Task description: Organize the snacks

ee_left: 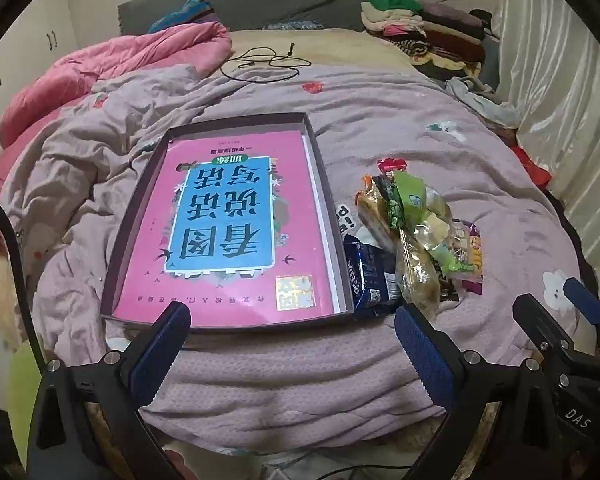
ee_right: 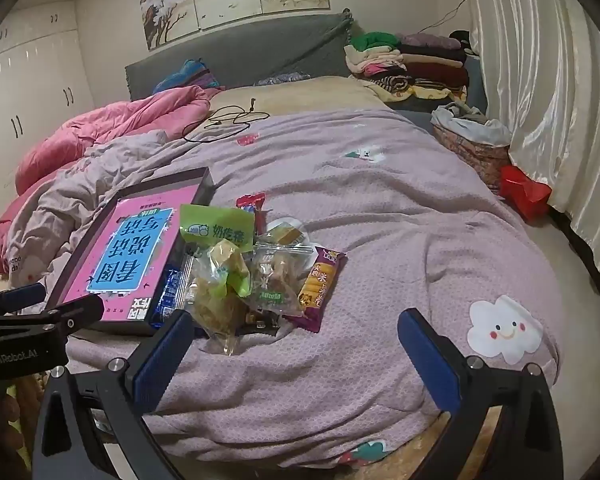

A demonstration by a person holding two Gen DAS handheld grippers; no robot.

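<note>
A pile of snack packets lies on the lilac bed cover, just right of a shallow dark box that holds a pink book. The right wrist view shows the pile, with a green packet on top and a purple packet at its right, and the box to its left. My left gripper is open and empty, near the box's front edge. My right gripper is open and empty, just short of the pile; it also shows at the left wrist view's right edge.
A pink quilt is bunched at the far left. A black cord lies at the far middle. Folded clothes are stacked at the headboard. A white curtain and a red bag line the right side.
</note>
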